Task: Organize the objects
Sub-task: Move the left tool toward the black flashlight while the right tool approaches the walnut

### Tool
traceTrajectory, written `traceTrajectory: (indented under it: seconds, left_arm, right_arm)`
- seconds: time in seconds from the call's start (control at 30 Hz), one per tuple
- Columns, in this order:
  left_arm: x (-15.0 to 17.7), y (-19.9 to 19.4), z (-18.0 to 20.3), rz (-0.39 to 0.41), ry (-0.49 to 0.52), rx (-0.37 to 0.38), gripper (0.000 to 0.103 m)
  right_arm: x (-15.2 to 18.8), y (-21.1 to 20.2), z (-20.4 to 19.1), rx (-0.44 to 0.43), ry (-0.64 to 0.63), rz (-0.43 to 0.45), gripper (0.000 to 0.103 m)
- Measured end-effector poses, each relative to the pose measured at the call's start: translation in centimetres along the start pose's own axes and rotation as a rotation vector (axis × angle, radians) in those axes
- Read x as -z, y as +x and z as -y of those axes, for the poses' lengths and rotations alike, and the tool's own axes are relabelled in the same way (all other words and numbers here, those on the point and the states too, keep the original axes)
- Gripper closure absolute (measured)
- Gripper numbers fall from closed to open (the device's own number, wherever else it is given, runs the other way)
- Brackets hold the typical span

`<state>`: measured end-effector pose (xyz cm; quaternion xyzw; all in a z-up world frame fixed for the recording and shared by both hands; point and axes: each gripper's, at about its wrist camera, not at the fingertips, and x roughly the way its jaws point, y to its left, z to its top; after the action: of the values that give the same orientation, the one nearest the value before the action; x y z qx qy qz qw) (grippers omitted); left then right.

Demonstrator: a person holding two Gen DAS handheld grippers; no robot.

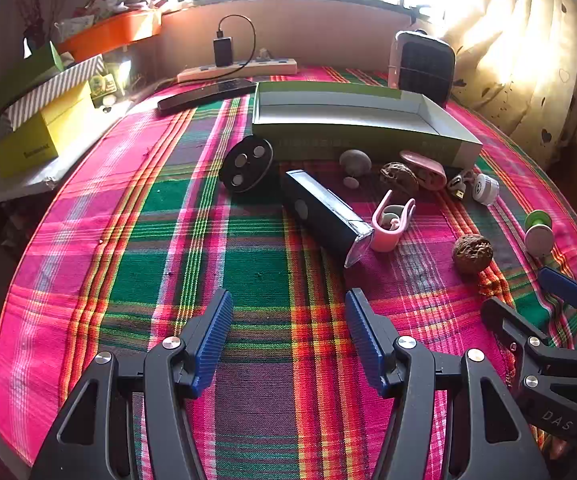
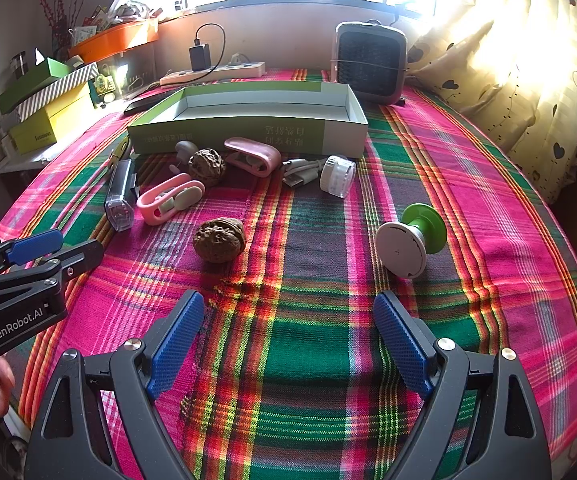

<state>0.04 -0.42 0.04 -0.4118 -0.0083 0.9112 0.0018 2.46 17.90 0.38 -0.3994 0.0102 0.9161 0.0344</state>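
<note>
An open green-and-white box [image 1: 368, 120] [image 2: 248, 120] lies at the back of the plaid table. In front of it lie a black flashlight [image 1: 324, 216] [image 2: 120, 192], a black round disc [image 1: 247, 164], two walnuts [image 2: 219, 240] [image 2: 207, 166], two pink clips [image 2: 168, 200] [image 2: 254, 156], a white cap with a USB cable [image 2: 338, 176], a green-and-white spool [image 2: 412, 240] and a grey mushroom-shaped piece [image 1: 354, 162]. My left gripper [image 1: 288, 336] is open and empty near the front. My right gripper [image 2: 288, 340] is open and empty, short of the near walnut and spool.
A small heater [image 2: 370, 62] stands behind the box. A power strip with a charger [image 2: 216, 70] and a remote [image 1: 206, 96] lie at the back. Stacked boxes [image 1: 40, 120] and an orange tray [image 1: 108, 34] sit on the left shelf. Curtains [image 2: 528, 80] hang at the right.
</note>
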Motion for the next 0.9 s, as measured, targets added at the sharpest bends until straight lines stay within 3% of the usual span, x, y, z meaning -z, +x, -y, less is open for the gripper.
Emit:
traceTrajectory:
  seconds: [0.6,0.9]
  left_arm:
    - [-0.1,0.0,0.2,-0.01,0.002,0.01,0.045]
    - [-0.7,0.2,-0.1,-0.026,0.009,0.068,0.045]
  right_arm:
    - [-0.2,0.1,0.1,-0.018,-0.004,-0.021,0.016]
    - [-1.8,1.3,-1.2,-0.072,-0.053,-0.059,0.016]
